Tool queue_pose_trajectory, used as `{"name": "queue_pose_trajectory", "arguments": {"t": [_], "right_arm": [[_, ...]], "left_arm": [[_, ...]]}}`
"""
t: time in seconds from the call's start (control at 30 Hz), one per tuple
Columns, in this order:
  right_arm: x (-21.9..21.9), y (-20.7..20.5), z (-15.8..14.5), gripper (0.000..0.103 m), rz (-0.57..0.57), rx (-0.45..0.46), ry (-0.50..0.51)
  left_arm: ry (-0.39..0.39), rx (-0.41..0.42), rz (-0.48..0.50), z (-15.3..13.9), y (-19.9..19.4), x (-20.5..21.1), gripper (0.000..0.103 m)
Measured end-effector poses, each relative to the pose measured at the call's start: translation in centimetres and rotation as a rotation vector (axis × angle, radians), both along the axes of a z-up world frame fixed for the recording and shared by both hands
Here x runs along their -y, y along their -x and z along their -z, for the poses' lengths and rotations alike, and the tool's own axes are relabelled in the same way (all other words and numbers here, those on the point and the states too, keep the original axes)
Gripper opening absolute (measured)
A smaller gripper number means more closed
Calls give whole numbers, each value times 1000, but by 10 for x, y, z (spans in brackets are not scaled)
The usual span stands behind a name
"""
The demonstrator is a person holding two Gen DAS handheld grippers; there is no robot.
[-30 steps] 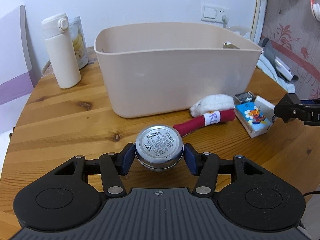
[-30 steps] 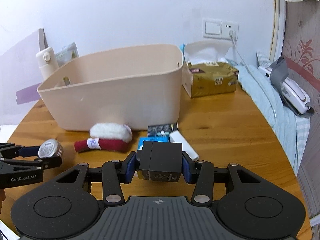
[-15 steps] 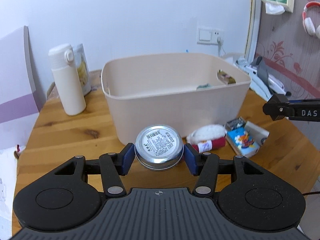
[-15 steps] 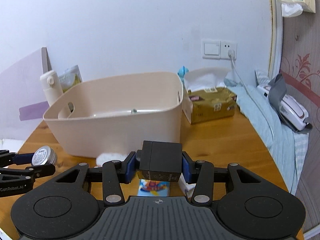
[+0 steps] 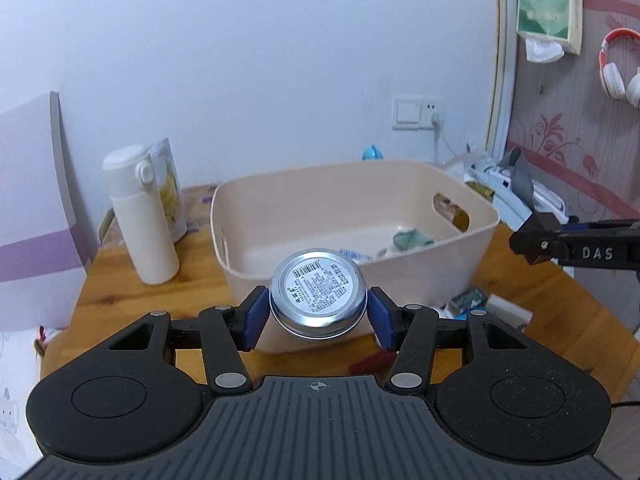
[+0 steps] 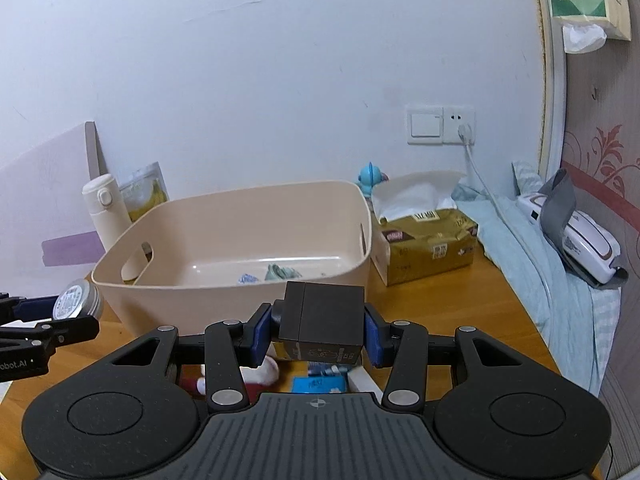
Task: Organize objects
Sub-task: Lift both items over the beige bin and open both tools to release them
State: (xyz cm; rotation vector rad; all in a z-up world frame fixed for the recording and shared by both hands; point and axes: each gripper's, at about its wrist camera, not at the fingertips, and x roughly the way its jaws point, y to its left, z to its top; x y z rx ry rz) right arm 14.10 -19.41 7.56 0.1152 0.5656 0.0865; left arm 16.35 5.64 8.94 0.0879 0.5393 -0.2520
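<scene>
white flask (image 5: 138,216) upright, table's back-left | tissue pack (image 6: 428,240) right of bin | headphones (image 5: 616,66) on wall

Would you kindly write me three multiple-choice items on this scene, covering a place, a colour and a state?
1. Where is the bottle relative to the bin in the left wrist view?
A. left of it
B. inside it
C. right of it

2. What colour is the bin?
A. green
B. beige
C. black

3. The left gripper is
A. open and empty
B. shut on the tin
C. shut on a sock

Key: 1 A, the bottle stands on the table left of the bin; 2 B, its walls are beige; 3 B, both pads press the tin.
</scene>
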Motion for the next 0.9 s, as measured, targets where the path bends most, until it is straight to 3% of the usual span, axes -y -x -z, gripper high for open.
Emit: {"name": "queue_pose_trajectory", "arguments": {"t": [0.47,0.9], "right_arm": [[-10,-26,-12,44,-11,31,-9],[-19,-63,-4,44,-28,13,-21]], "left_arm": [[1,29,19,-12,-30,8,55],[3,-14,-6,1,-69,11,55]]}}
